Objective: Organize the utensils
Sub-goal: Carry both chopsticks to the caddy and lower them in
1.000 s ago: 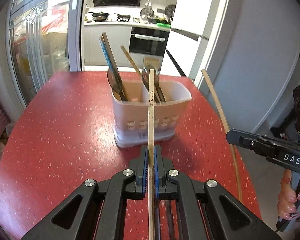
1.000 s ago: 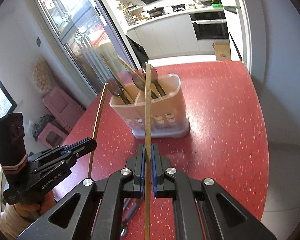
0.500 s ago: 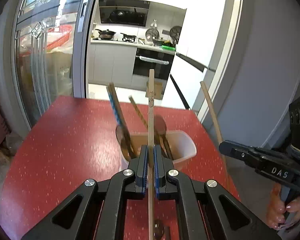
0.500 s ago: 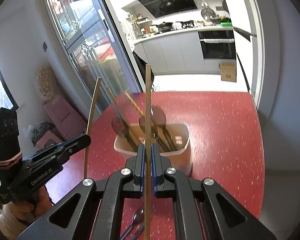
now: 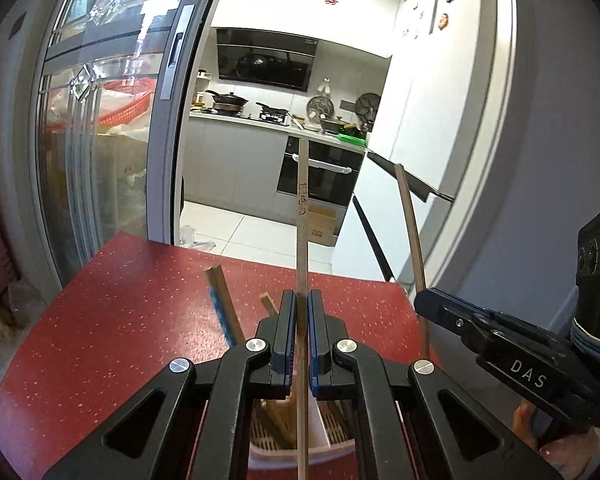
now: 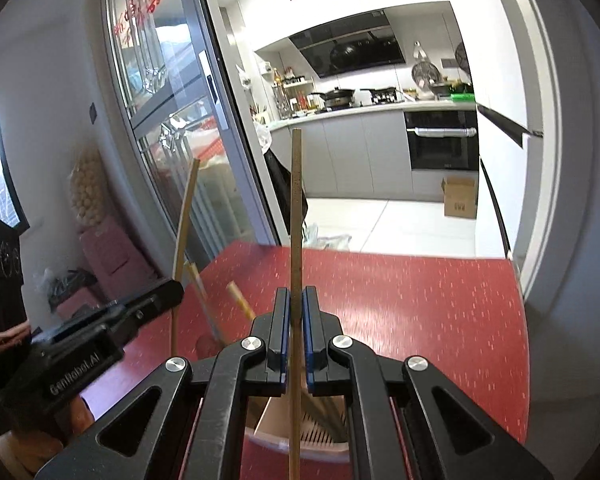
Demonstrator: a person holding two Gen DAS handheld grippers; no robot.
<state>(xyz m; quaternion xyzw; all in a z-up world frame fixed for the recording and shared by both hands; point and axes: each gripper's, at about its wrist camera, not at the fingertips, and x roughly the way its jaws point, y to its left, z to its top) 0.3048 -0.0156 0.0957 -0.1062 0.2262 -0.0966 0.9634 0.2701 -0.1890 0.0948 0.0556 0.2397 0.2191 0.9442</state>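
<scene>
My left gripper (image 5: 299, 304) is shut on a wooden chopstick (image 5: 302, 216) that stands upright, its lower end over the white utensil holder (image 5: 300, 454) below the jaws. My right gripper (image 6: 296, 300) is shut on a second wooden chopstick (image 6: 296, 216), also upright above the holder (image 6: 300, 446). Each gripper shows in the other's view: the right one (image 5: 420, 304) with its chopstick (image 5: 410, 224), the left one (image 6: 178, 290) with its chopstick (image 6: 182, 220). Other handles (image 5: 222, 300) stick up out of the holder.
The holder stands on a red speckled table (image 5: 120, 300). A glass sliding door (image 5: 100, 140) is at the left and a white wall (image 5: 540, 160) at the right. A kitchen lies beyond the table's far edge.
Both grippers have risen and moved forward over the holder, each still holding its chopstick. The holder has dropped from mid-frame to beneath the jaws.
</scene>
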